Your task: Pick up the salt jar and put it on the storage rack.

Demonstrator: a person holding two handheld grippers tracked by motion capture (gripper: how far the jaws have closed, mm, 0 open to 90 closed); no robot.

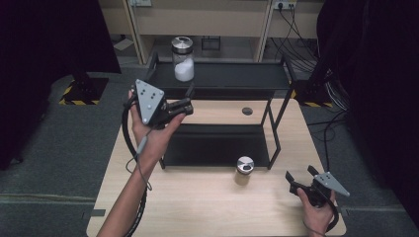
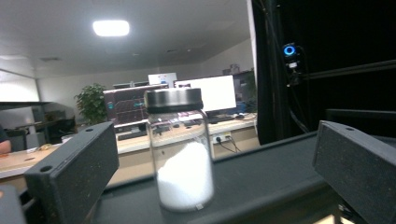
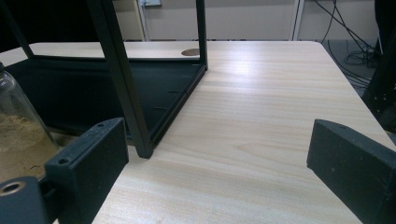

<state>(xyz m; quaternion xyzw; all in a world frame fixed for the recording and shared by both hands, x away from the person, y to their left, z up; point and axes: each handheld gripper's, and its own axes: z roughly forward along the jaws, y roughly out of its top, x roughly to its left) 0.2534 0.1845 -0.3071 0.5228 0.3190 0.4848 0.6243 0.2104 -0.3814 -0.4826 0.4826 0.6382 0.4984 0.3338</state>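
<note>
Overhead, we saw the left gripper (image 1: 184, 106) held up in the left hand (image 1: 150, 131) beside the black two-tier rack (image 1: 276, 74), its jaws pointing toward the jar of white powder (image 1: 183, 59) that stood on the rack's upper shelf; the jaws stood apart with nothing between them. On the table (image 1: 197, 207), the jar of brown powder (image 1: 244, 170) stood just in front of the rack's lower shelf, and the right gripper (image 1: 299, 174) sat well to its right near the table's corner, jaws spread and empty. Along the left gripper (image 2: 215, 168), we found both black jaws wide apart, with the jar of white powder (image 2: 180, 154) upright on the dark shelf, framed between them but farther off and untouched. Along the right gripper (image 3: 217, 163), the jaws gaped over bare wood, the jar of brown powder (image 3: 18, 135) showing at the left edge, outside the left jaw, beside the rack's front leg (image 3: 123, 84).
</note>
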